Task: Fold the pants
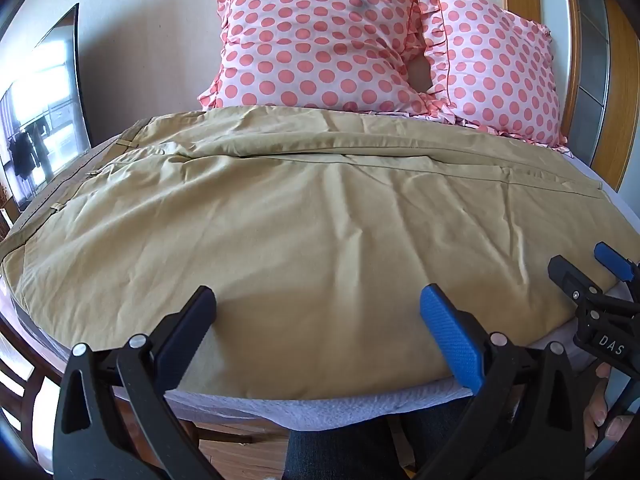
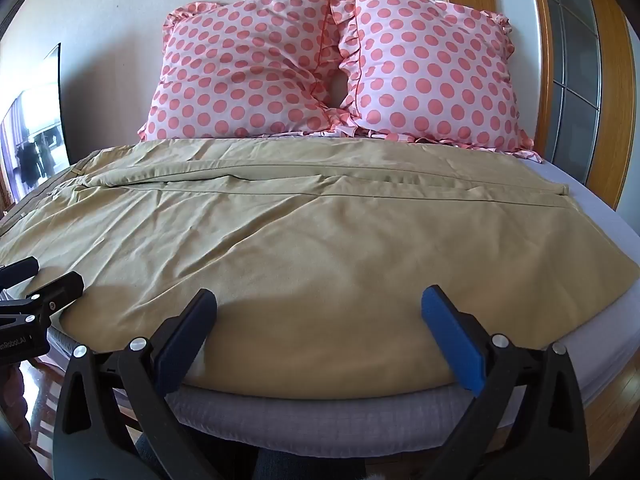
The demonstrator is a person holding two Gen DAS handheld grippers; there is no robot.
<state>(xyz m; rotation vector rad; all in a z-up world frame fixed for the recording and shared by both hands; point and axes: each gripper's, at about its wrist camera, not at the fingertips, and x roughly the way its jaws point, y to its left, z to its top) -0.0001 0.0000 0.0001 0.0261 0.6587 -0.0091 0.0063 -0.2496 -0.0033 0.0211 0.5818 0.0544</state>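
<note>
Tan pants (image 1: 304,216) lie spread flat across the bed, waistband at the left, legs running to the right; they also show in the right wrist view (image 2: 312,240). My left gripper (image 1: 318,312) is open and empty, just above the pants' near edge. My right gripper (image 2: 319,312) is open and empty, over the near edge further right. The right gripper also shows at the right edge of the left wrist view (image 1: 580,264). The left gripper also shows at the left edge of the right wrist view (image 2: 40,276).
Two pink polka-dot pillows (image 1: 320,40) (image 2: 432,72) lean against the wall behind the pants. The grey mattress edge (image 2: 320,412) runs below the pants. A dark screen (image 1: 40,120) stands at the left. A wooden door frame (image 2: 560,80) is at the right.
</note>
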